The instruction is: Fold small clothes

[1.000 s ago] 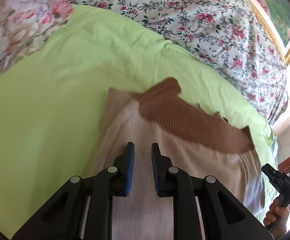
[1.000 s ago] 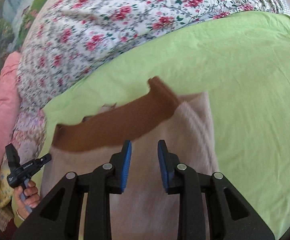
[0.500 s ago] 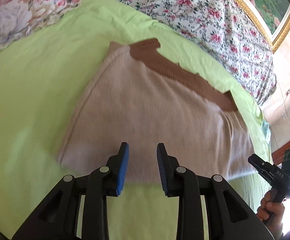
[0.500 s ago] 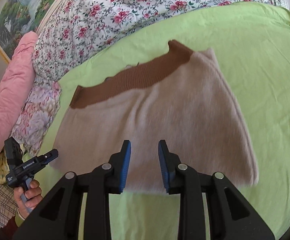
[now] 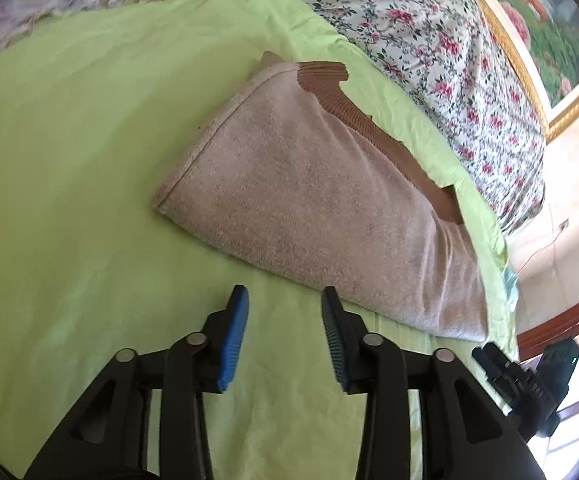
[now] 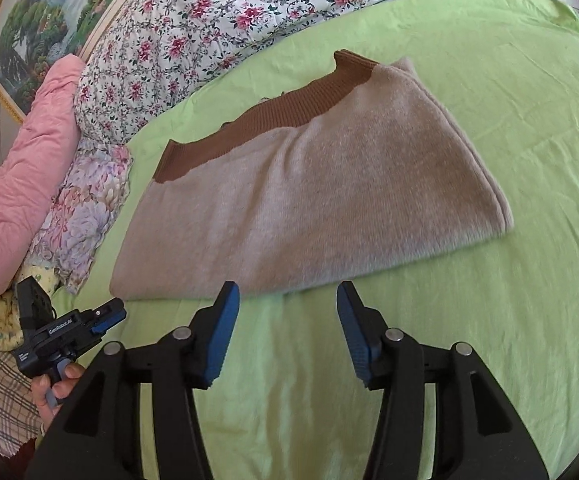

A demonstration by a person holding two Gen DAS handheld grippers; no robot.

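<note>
A beige knit garment with a brown ribbed band along its far edge lies folded flat on the green sheet. It also shows in the right wrist view, with its brown band. My left gripper is open and empty, just short of the garment's near edge. My right gripper is open wide and empty, also just short of the near edge. Each gripper shows at the edge of the other's view: the left, the right.
A floral quilt is heaped behind the garment. A pink quilt and a flowered pillow lie at the left. A framed painting hangs on the wall beyond. The bed's edge is at the right in the left wrist view.
Both grippers pulled back off the garment toward the near side and opened wider. The garment lies still and now shows whole.
</note>
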